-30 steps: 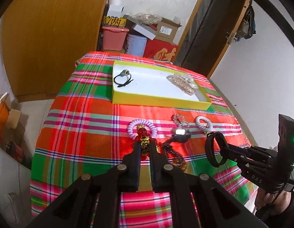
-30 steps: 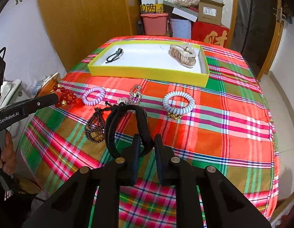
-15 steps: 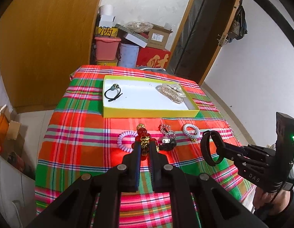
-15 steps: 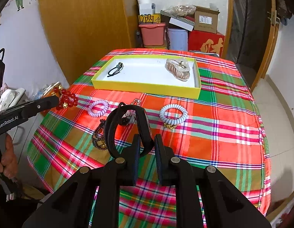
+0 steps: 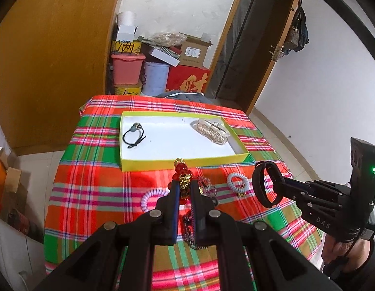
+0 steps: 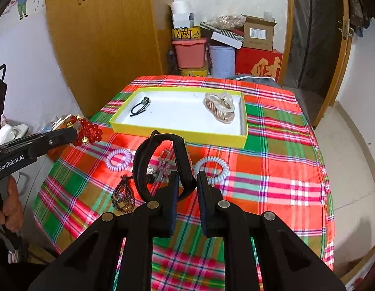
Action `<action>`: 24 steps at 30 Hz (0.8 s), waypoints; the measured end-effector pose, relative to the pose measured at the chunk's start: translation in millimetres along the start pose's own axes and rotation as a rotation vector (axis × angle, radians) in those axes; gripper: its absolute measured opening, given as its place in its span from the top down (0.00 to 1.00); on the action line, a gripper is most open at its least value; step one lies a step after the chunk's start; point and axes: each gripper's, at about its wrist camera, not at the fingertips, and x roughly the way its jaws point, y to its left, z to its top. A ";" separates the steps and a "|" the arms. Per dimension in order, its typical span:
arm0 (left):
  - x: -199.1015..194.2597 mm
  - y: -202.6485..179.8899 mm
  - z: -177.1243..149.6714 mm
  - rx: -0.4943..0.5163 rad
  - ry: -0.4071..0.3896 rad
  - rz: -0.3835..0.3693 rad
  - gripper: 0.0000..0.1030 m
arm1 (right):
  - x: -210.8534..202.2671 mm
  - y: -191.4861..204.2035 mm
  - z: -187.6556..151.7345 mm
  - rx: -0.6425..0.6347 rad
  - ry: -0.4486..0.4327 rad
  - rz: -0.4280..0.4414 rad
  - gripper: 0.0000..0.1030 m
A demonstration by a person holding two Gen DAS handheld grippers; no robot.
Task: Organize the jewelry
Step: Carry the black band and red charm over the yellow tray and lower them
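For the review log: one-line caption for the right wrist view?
Right claw holds a black band above the plaid table, yellow tray ahead.

My tablecloth (image 5: 90,194): red, green, pink plaid
My tray (image 5: 182,165): yellow walls, white floor
Bead bracelet (image 5: 183,177) I'm gripping: red and gold
Wristband (image 6: 163,165) I'm gripping: black
Coil ties (image 6: 118,160): lilac, white

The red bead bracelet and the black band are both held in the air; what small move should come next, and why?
Probably carry the red bead bracelet in the left gripper forward over the yellow tray and lower it there. The tray's white middle is bare, between the black hair tie and the hair claw.
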 end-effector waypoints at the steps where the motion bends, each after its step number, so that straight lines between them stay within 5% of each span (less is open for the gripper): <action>1: 1.5 0.1 2.5 0.003 -0.002 0.000 0.92 | 1.3 -0.8 2.1 0.000 -0.001 -0.001 0.85; 24: 62.1 10.7 56.4 0.042 0.011 -0.007 0.92 | 53.3 -19.7 54.6 -0.028 0.009 -0.034 0.85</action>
